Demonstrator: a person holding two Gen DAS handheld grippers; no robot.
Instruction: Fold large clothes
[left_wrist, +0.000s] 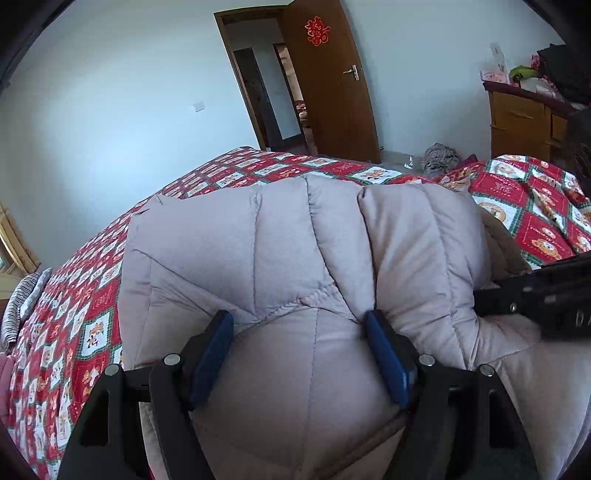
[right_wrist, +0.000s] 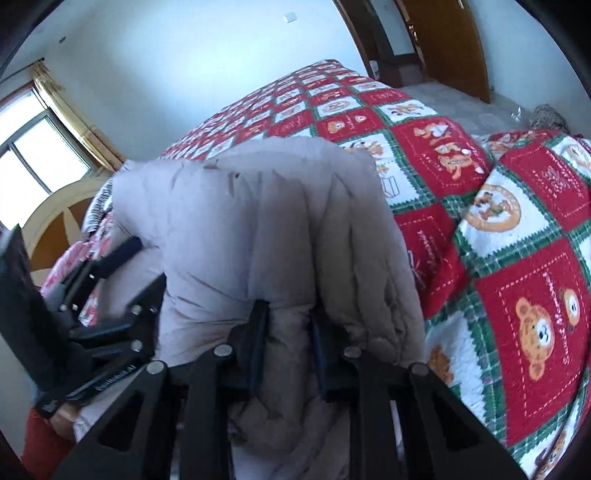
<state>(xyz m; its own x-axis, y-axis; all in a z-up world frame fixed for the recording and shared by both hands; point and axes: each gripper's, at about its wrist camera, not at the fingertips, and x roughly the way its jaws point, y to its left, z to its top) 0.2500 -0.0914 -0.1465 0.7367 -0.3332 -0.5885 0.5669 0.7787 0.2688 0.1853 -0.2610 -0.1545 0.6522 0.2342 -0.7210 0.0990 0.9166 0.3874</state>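
Observation:
A puffy pinkish-grey quilted jacket (left_wrist: 280, 236) lies bunched on the bed with the red, green and white patchwork quilt (left_wrist: 88, 317). My left gripper (left_wrist: 299, 321) stands wide, its blue pads pressed into both sides of a thick bulge of the jacket. In the right wrist view the jacket (right_wrist: 258, 206) rises as a tall fold. My right gripper (right_wrist: 288, 314) is narrowed on a ridge of it, with fabric pinched between the pads. The left gripper (right_wrist: 110, 258) shows at the jacket's left side, and the right gripper's black body (left_wrist: 535, 299) at the right edge.
An open brown door (left_wrist: 325, 81) stands beyond the bed's far side. At the right is a wooden dresser (left_wrist: 524, 118) piled with items, with a grey bundle (left_wrist: 439, 158) on the floor. A window with a yellow curtain (right_wrist: 70, 110), a headboard (right_wrist: 55, 218) and a striped pillow (left_wrist: 22, 302) are at the left.

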